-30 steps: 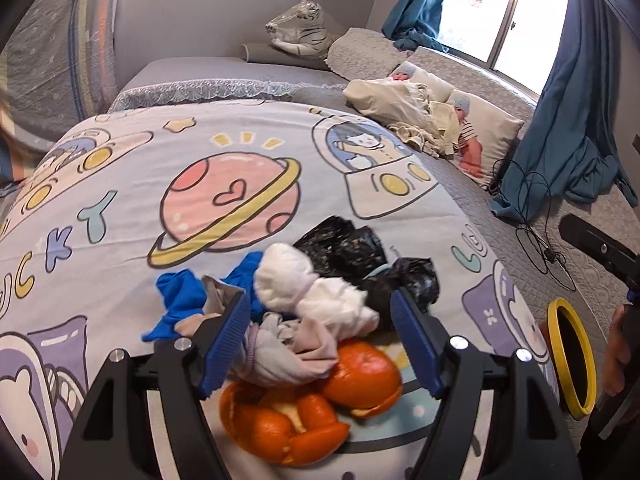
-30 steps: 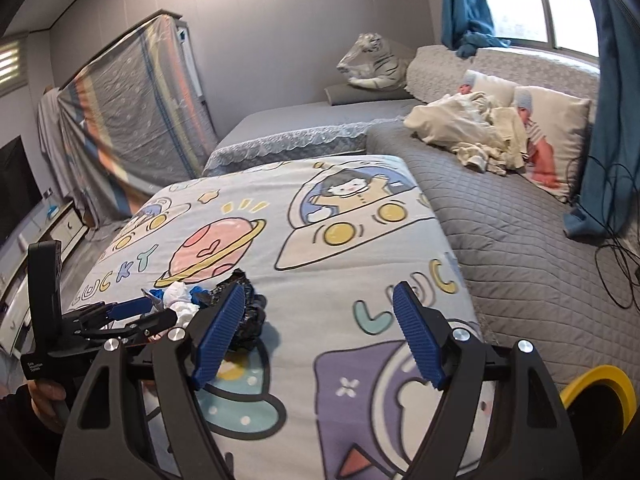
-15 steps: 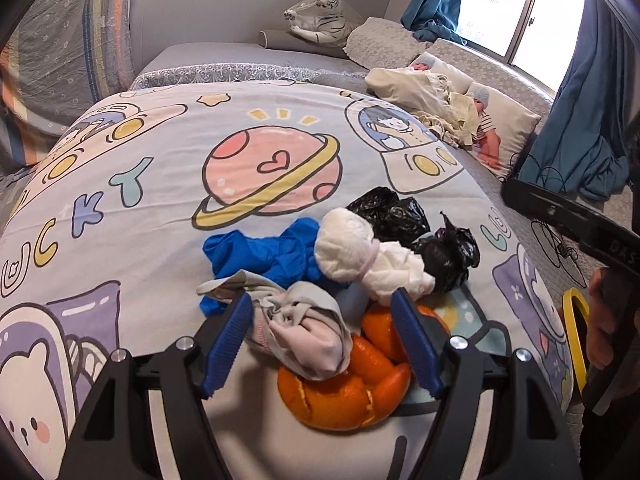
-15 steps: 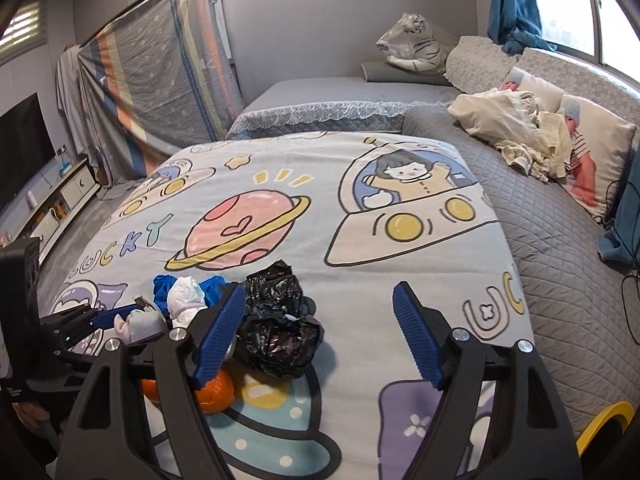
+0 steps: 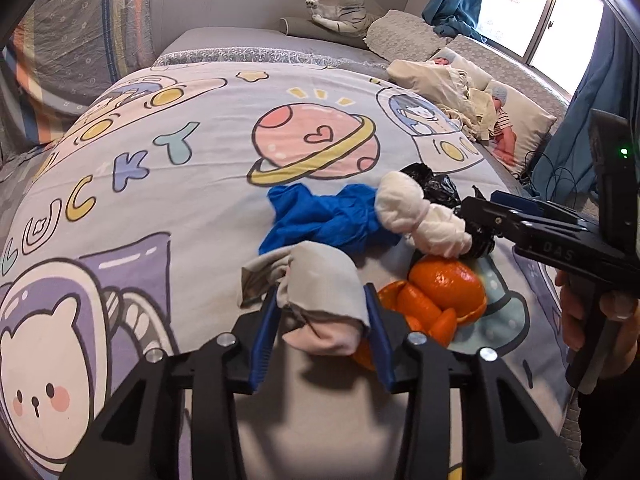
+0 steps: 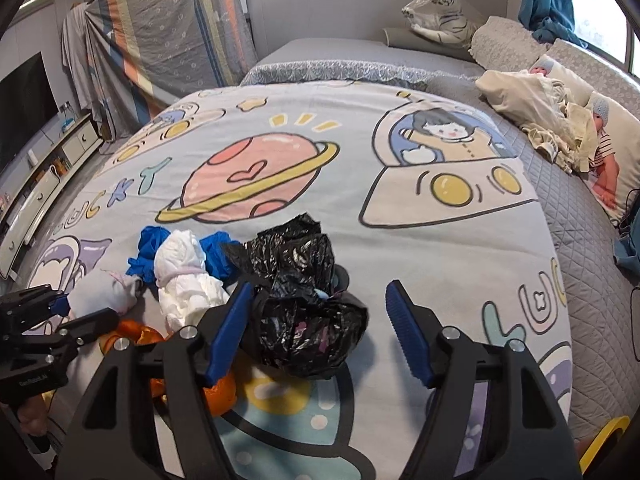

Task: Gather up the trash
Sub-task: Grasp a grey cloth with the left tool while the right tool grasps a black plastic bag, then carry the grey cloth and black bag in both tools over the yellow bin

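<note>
While the left gripper (image 5: 322,312) closes, pads pressing the grey cloth wad (image 5: 320,288), the right gripper (image 6: 320,328), still apart, closes around the black bag (image 6: 300,300).

Bright daylight from the blown-out window (image 5: 536,12), soft shadows, fisheye-bent dark corners

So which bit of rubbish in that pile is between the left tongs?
The grey-beige crumpled cloth, nearest the camera. The left tongs are closing around it; the blue glove, white wad and orange peel lie beyond.
</note>
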Demonstrator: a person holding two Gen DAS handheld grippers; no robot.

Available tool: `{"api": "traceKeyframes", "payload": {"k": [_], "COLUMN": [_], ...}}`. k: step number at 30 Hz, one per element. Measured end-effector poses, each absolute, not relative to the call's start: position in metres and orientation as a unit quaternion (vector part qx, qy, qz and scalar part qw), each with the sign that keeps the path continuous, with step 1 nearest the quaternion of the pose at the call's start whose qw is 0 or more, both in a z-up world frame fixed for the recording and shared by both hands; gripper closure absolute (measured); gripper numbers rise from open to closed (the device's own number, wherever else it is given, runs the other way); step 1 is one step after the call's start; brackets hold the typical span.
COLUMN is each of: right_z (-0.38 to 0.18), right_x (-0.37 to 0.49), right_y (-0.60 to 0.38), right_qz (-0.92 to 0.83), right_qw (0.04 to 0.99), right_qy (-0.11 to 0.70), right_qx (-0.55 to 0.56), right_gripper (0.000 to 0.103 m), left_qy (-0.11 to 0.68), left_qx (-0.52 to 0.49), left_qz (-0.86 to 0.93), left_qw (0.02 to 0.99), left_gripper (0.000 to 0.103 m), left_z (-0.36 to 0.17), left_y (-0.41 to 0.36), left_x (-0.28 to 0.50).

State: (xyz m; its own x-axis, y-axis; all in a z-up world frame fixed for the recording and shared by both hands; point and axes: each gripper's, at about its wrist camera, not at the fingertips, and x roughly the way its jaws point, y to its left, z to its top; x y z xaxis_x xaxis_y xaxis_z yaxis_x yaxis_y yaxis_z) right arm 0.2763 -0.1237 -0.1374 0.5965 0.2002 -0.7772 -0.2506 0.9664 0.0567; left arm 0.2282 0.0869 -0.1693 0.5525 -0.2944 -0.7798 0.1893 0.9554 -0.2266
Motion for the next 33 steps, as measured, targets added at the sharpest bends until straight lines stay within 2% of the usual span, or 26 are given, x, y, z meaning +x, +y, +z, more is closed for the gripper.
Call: {"api": "traceKeyframes", "payload": {"k": [2, 6, 12, 15, 23, 33], "right_z": [-0.144, -0.152, -0.153, -0.151, -0.133, -0.081], "right_x": [0.279, 0.285, 0.286, 0.285, 0.275, 0.245], "right_y": [-0.12, -0.118, -0.115, -0.116, -0.136, -0.173], "right_qz": [0.128, 0.13, 0.133, 0.125, 0.089, 0.062], "right_qw": [0.888, 0.882, 0.881, 0.883, 0.899, 0.93], "right_qy": [0.44, 0.453, 0.454, 0.45, 0.426, 0.361], "right_qx": [-0.036, -0.028, -0.034, -0.039, -0.043, -0.021], "right_gripper": [0.047, 0.055, 0.07, 0.075, 0.077, 0.078], "left_qy": [0.452, 0.449, 0.445, 0.438, 0.415, 0.369], "left_qx": [-0.06, -0.061, -0.071, -0.08, -0.094, -0.083], "left_qz": [-0.137, -0.141, -0.146, -0.147, -0.129, -0.118], "left_qw": [0.879, 0.88, 0.881, 0.883, 0.896, 0.918], "left_gripper": [0.071, 0.077, 0.079, 0.079, 0.079, 0.079], "left_z": [-0.17, -0.169, -0.168, -0.164, -0.147, -0.105], "left_y": [0.091, 0.095, 0.099, 0.103, 0.122, 0.129], "left_x": [0.225, 0.22, 0.217, 0.214, 0.208, 0.196]}}
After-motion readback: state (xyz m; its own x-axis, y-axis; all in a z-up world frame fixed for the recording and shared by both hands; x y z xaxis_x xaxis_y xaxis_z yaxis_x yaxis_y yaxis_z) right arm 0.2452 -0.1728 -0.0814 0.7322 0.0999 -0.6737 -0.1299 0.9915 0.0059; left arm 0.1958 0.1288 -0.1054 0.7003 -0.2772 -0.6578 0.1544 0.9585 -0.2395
